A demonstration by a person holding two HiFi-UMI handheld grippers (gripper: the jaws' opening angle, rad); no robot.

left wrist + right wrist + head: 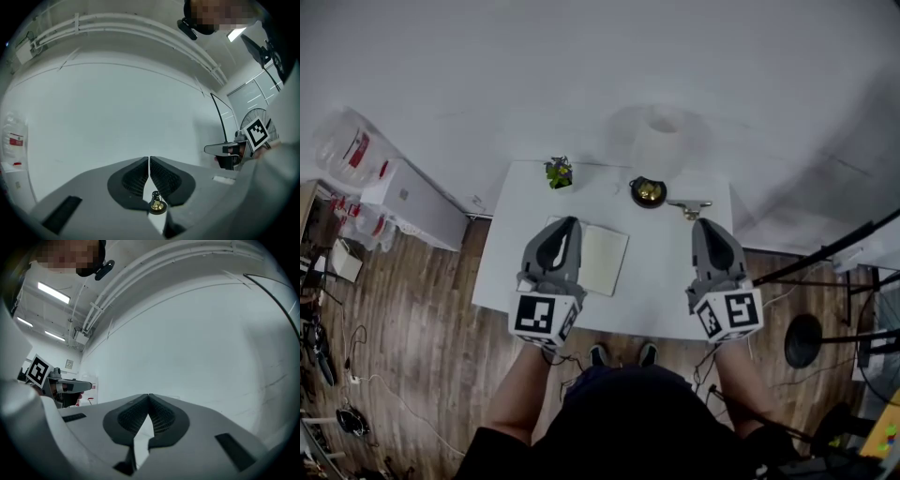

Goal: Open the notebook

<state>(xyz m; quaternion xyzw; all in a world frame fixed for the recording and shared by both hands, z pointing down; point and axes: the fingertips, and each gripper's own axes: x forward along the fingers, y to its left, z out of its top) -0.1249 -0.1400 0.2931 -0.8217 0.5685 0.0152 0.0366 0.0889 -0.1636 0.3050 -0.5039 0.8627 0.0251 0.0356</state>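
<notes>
This looks like a lab or recording studio, not a home. A small white table stands against a bare white wall on a wood-plank floor. Cables trail at lower left and black stands crowd the right edge. Strip lights and ceiling conduits run overhead.
</notes>
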